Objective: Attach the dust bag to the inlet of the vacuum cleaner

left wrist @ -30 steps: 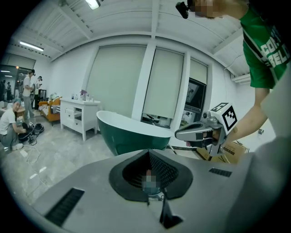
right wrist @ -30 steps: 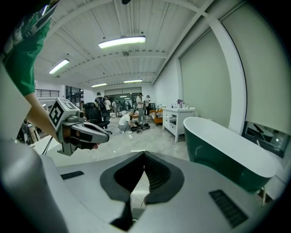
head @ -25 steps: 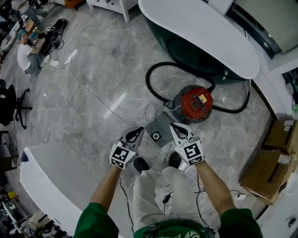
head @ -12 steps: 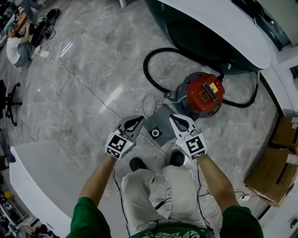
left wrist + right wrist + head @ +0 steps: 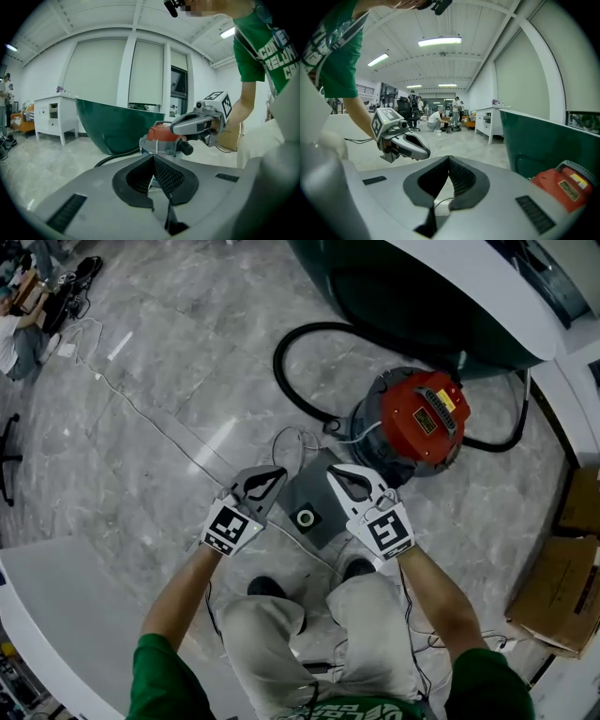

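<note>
In the head view a vacuum cleaner with a red lid stands on the marble floor, its black hose looping to the left. A flat grey dust bag with a round collar lies on the floor just in front of it. My left gripper hangs above the bag's left edge and my right gripper above its right edge, both shut with nothing held. The left gripper view shows its jaws closed, with the vacuum cleaner ahead. The right gripper is likewise closed.
A dark green tub with a white rim stands behind the vacuum. Cardboard boxes sit at the right and a white table at the lower left. A thin cable crosses the floor. People sit far off at the upper left.
The person has stepped forward, so the vacuum and the dust bag sit nearer and larger. Both grippers stay shut and have come over the bag's two sides.
</note>
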Motion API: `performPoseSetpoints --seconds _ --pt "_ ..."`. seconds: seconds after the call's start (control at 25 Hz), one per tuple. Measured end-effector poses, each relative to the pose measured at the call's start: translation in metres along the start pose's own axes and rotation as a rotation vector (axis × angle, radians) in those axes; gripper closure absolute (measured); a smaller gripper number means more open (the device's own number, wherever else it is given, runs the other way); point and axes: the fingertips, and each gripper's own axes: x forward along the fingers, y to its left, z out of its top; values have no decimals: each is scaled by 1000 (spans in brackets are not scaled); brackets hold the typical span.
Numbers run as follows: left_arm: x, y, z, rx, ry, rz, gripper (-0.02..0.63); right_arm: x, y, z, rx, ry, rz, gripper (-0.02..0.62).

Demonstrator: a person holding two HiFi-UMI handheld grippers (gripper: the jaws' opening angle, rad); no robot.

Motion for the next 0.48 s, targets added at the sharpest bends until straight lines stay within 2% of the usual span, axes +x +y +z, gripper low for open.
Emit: performPoseSetpoints --seconds 0.16,0.28,0.48 --pt "25 0 -37 12 -38 -26 603 17 4 -40 0 -37 37 588" --pt "42 -2 -67 15 -63 -44 603 27 11 -67 -57 -66 58 588" --pt "69 3 -124 20 -78 -61 603 38 19 -117 -54 -146 44 588"
